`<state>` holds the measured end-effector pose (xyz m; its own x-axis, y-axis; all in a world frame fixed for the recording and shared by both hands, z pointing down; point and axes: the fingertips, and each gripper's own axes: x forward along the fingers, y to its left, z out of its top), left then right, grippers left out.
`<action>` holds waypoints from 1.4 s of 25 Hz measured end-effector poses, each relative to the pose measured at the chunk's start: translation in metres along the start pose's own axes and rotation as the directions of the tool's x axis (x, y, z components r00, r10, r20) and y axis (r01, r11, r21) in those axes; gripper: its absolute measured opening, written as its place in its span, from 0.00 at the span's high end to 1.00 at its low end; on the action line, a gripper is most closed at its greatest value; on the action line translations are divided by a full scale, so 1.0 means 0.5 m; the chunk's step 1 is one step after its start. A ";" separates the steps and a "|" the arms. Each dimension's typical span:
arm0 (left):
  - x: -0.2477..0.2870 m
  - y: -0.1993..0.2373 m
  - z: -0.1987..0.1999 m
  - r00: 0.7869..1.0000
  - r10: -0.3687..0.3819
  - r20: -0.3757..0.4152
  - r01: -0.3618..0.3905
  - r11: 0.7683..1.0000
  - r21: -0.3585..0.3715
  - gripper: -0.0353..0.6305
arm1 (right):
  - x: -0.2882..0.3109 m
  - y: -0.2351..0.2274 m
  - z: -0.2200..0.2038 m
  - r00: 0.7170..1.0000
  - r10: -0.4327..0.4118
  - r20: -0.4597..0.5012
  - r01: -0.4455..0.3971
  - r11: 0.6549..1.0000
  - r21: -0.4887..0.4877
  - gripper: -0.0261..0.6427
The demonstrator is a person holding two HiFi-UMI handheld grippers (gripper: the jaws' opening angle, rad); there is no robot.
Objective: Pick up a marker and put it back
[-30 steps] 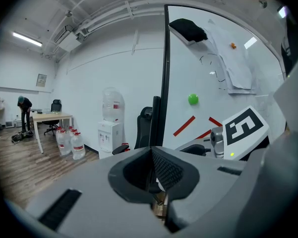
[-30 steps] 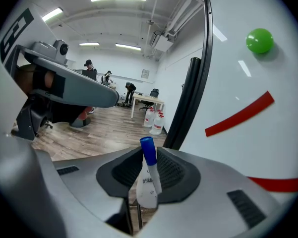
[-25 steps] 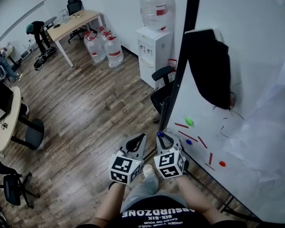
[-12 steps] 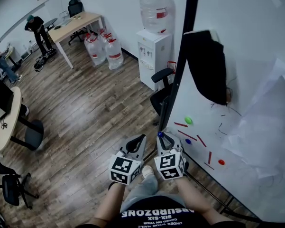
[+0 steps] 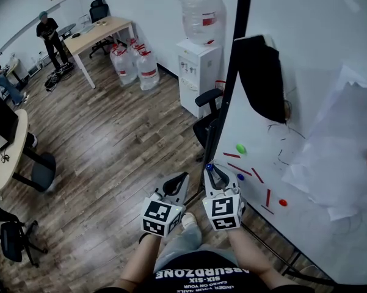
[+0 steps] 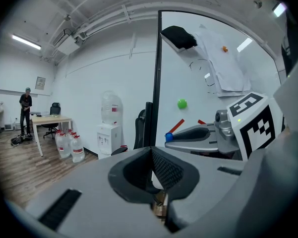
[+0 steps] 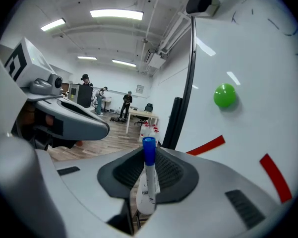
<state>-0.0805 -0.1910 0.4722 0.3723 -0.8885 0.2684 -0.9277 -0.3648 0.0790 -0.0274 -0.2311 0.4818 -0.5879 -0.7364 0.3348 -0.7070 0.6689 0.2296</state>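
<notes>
My right gripper [image 7: 149, 158] is shut on a white marker [image 7: 147, 182] with a blue cap [image 7: 148, 149]; the cap sticks out past the jaw tips. In the head view that gripper [image 5: 213, 176] is held close to the lower left edge of the whiteboard [image 5: 311, 54], with the cap [image 5: 209, 166] pointing up along it. Beside it on the left, my left gripper [image 5: 176, 182] has its jaws together with nothing between them [image 6: 151, 155].
The whiteboard carries a green magnet [image 5: 240, 148], red strips [image 5: 239, 169], a blue magnet [image 5: 240, 177], a red magnet [image 5: 283, 202], paper sheets [image 5: 345, 145] and a hanging black cloth [image 5: 262, 78]. A water dispenser [image 5: 198, 72] and a black chair [image 5: 206, 124] stand by the board's frame.
My right gripper with the marker has edged slightly up and right, nearer the board. The left gripper has stayed put. A person at the far desk has straightened up.
</notes>
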 end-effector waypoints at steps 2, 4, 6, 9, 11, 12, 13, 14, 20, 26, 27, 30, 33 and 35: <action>-0.007 -0.003 0.002 1.000 0.001 0.005 -0.001 1.000 0.003 0.94 | -0.011 -0.003 0.015 1.000 -0.006 0.023 0.006 1.000 0.004 0.86; -0.012 -0.007 0.004 1.000 0.002 0.009 -0.002 1.000 0.006 0.94 | -0.023 -0.005 0.030 0.999 -0.013 0.047 0.013 1.000 0.008 0.86; -0.017 -0.010 0.007 1.000 0.002 0.013 -0.002 1.000 0.009 0.94 | -0.035 -0.006 0.046 0.997 -0.017 0.072 0.017 1.000 0.012 0.86; -0.025 -0.015 0.011 1.000 0.001 0.019 -0.002 1.000 0.010 0.94 | -0.052 -0.006 0.066 0.995 -0.021 0.102 0.019 1.000 0.016 0.86; -0.030 -0.017 0.014 1.000 0.002 0.024 -0.002 1.000 0.011 0.94 | -0.061 -0.005 0.076 0.993 -0.023 0.116 0.021 1.000 0.017 0.86; -0.032 -0.018 0.015 1.000 0.002 0.026 -0.002 1.000 0.011 0.94 | -0.065 -0.004 0.080 0.992 -0.024 0.122 0.021 1.000 0.018 0.86; -0.034 -0.019 0.016 1.000 0.002 0.028 -0.002 1.000 0.011 0.94 | -0.068 -0.004 0.083 0.991 -0.024 0.128 0.022 1.000 0.019 0.86; -0.035 -0.020 0.016 1.000 0.001 0.030 -0.001 1.000 0.011 0.94 | -0.071 -0.004 0.086 0.991 -0.025 0.133 0.023 1.000 0.021 0.86; -0.045 -0.025 0.019 0.999 -0.006 0.038 0.006 1.000 0.004 0.94 | -0.090 0.001 0.101 0.987 -0.029 0.158 0.025 0.999 0.027 0.86; -0.049 -0.038 0.018 0.999 -0.015 0.045 0.015 1.000 0.003 0.94 | -0.116 0.000 0.109 0.983 -0.037 0.182 0.030 0.999 0.041 0.86; -0.050 -0.041 0.018 0.999 -0.017 0.044 0.017 1.000 0.004 0.94 | -0.122 0.000 0.110 0.982 -0.038 0.186 0.030 0.999 0.045 0.86; -0.055 -0.050 0.018 0.999 -0.022 0.036 0.022 1.000 0.003 0.94 | -0.135 0.000 0.114 0.980 -0.037 0.197 0.028 0.998 0.051 0.86; -0.057 -0.056 0.024 0.998 -0.022 0.052 0.022 1.000 0.003 0.94 | -0.145 0.002 0.117 0.978 -0.036 0.207 0.024 0.998 0.057 0.86; -0.060 -0.060 0.021 0.998 -0.024 0.052 0.024 1.000 0.005 0.94 | -0.153 0.004 0.116 0.977 -0.035 0.211 0.022 0.998 0.062 0.86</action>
<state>-0.0635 -0.1563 0.4514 0.3956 -0.8926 0.2164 -0.9183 -0.3876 0.0803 -0.0065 -0.1794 0.4038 -0.6324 -0.7643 0.1265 -0.7430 0.6446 0.1801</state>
